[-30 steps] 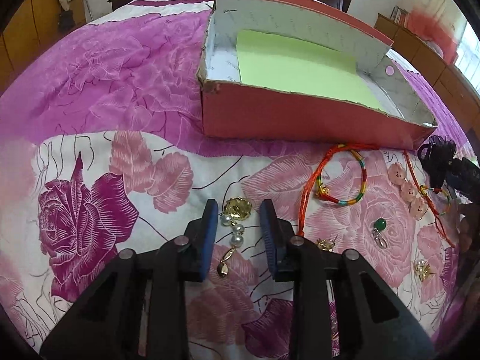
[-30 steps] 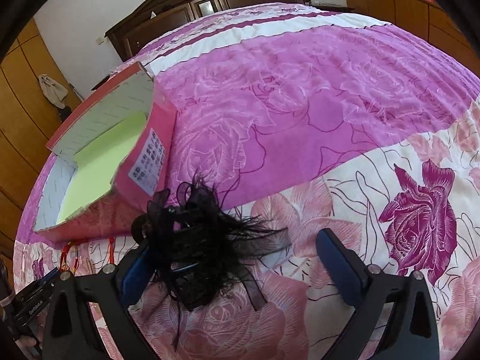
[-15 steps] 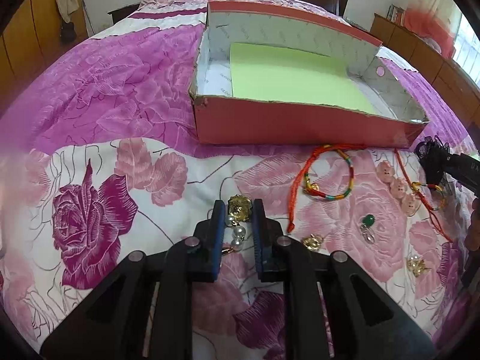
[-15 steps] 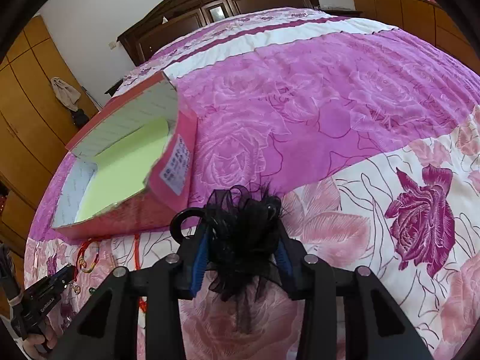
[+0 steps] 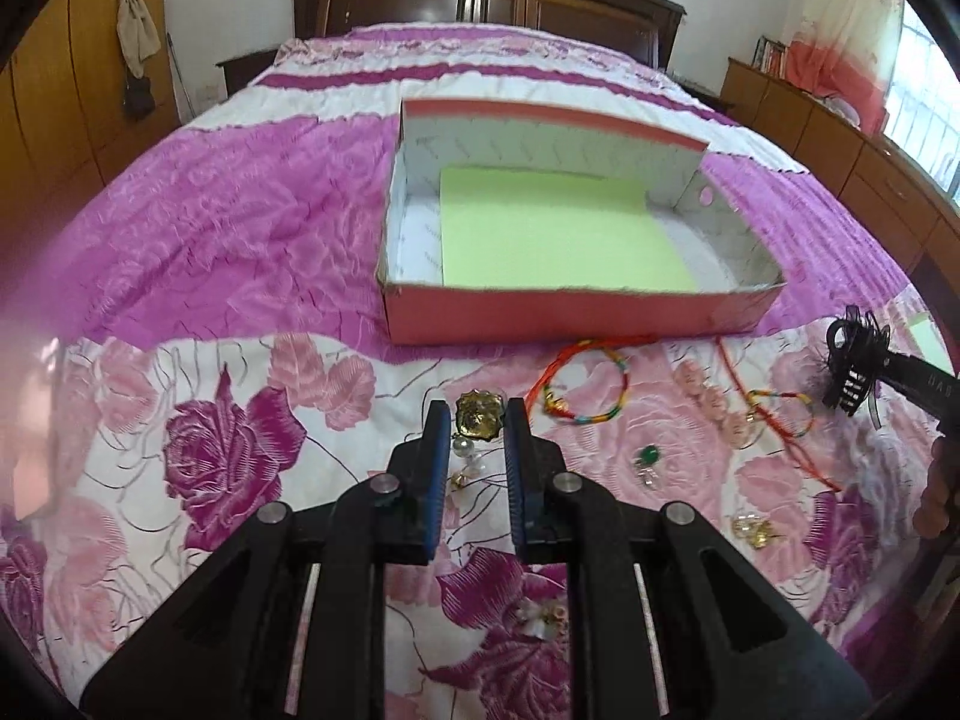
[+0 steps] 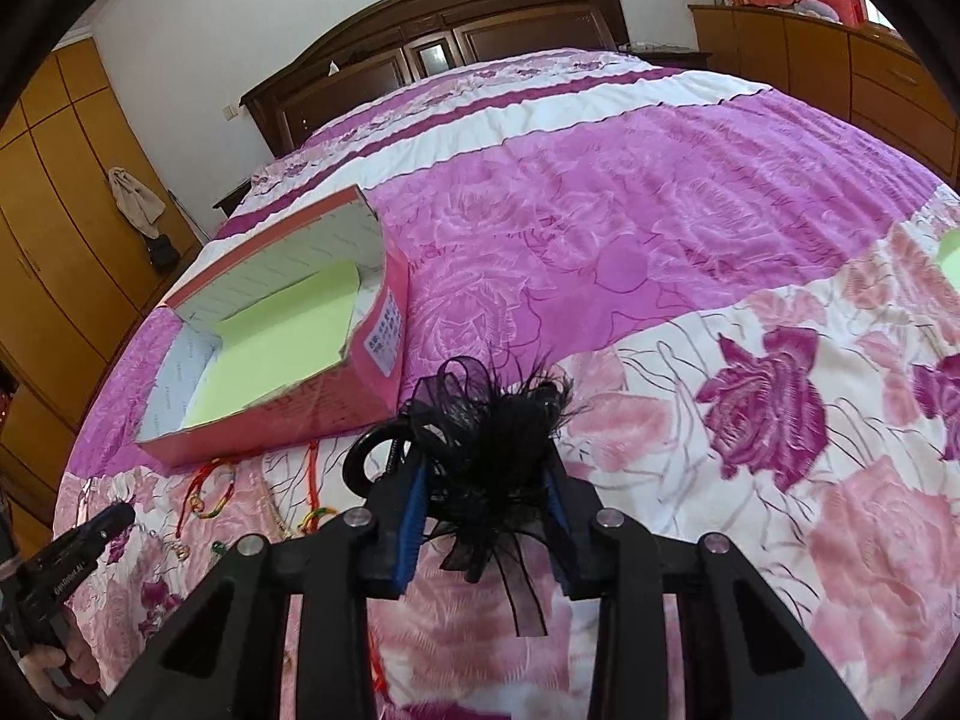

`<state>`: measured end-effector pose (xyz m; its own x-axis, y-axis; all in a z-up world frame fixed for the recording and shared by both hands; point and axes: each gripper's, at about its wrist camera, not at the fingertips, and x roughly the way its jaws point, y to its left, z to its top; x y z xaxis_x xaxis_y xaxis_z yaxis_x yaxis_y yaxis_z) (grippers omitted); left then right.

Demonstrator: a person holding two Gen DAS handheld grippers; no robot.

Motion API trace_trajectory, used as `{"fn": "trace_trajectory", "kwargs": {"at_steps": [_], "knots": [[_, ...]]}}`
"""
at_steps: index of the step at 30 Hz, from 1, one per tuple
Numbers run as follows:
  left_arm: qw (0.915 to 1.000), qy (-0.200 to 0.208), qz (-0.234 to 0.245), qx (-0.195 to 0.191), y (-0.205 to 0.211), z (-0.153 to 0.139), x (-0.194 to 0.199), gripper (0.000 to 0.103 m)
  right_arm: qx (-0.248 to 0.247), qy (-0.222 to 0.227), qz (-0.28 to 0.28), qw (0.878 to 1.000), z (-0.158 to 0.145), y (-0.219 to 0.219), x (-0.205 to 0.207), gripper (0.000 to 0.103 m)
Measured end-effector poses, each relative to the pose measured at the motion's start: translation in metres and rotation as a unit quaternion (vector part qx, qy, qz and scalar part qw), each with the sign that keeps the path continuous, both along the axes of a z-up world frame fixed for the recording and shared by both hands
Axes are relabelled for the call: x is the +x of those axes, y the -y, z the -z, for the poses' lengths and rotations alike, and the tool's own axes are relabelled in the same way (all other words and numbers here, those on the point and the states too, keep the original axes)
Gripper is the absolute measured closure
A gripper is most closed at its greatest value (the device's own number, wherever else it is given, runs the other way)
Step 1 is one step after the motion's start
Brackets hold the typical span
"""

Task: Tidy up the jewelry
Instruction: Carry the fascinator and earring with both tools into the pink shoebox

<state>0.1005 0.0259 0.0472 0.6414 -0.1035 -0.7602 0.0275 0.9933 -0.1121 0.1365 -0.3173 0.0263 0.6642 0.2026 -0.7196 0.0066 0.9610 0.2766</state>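
Note:
My left gripper (image 5: 478,411) is shut on a gold earring with pearl drops (image 5: 462,449), lifted a little off the flowered bedspread. The gold top shows between the blue pads. My right gripper (image 6: 485,463) has its jaws closing on a black feathered hair clip (image 6: 480,420). Both pads press on the clip and it hangs above the bed. In the left wrist view this clip (image 5: 852,369) shows at the far right. A red cardboard box (image 5: 540,318) lined with a green sheet (image 5: 558,228) lies open straight ahead, with nothing else in it.
Loose on the bedspread before the box are a multicoloured cord bracelet (image 5: 591,396), pink bear beads (image 5: 714,402), a red cord bracelet (image 5: 780,414), a green pendant (image 5: 649,455) and a small gold earring (image 5: 753,531). Wooden headboard and wardrobes ring the bed.
Both grippers closed and rose. The left pinched the pearl earring and lifted it. The right went from wide open to gripping the black hair clip and raised it toward the box.

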Motion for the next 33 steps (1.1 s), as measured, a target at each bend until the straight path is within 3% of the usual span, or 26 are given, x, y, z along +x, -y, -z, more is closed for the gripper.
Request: {"fn": "trace_trajectory", "kwargs": {"at_steps": [18, 33], "knots": [[0.9974, 0.069, 0.021, -0.006, 0.007, -0.07, -0.016, 0.093, -0.009, 0.067, -0.04, 0.997, -0.075, -0.025, -0.044, 0.067], [0.9959, 0.083, 0.037, -0.002, 0.012, -0.098, 0.019, 0.093, -0.013, 0.083, -0.089, 0.992, -0.112, -0.068, -0.011, 0.067]]}}
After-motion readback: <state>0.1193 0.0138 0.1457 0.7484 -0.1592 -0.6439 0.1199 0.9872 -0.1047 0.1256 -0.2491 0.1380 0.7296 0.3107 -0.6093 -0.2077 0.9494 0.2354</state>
